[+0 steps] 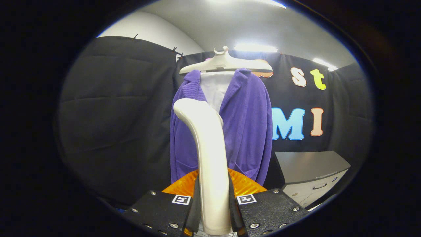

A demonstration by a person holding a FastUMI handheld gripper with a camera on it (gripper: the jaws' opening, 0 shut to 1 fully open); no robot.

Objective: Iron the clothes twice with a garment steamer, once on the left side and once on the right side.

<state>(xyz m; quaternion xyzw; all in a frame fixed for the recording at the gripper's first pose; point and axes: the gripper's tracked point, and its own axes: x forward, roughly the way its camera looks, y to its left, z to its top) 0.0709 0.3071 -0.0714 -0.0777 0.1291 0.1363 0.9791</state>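
A garment steamer (210, 158) is held upright between the fingers of the gripper (214, 210), both of which are pressed against its pale handle from either side. Beyond the steamer's head, a purple jacket (250, 131) is seen hanging on a pale hanger (227, 64) over a white inner garment (215, 89), in front of the booth's black cloth wall.

The steamer's head is raised before the middle of the jacket, toward the side of its left lapel as seen past the fingers — whether it is touching the fabric cannot be told. No sign of a finished pass can be read from the cloth, so it is judged that the steaming is at an early or middle stage, with at least one side left to be done (which side, the picture does not settle).

An orange ribbed piece (245, 184) is seen just behind the fingers, and a grey cabinet (309, 171) stands well apart beside the jacket. No brand or label can be read on steamer, jacket or cabinet — only square black-and-white markers (181, 199) are carried on the gripper's body.
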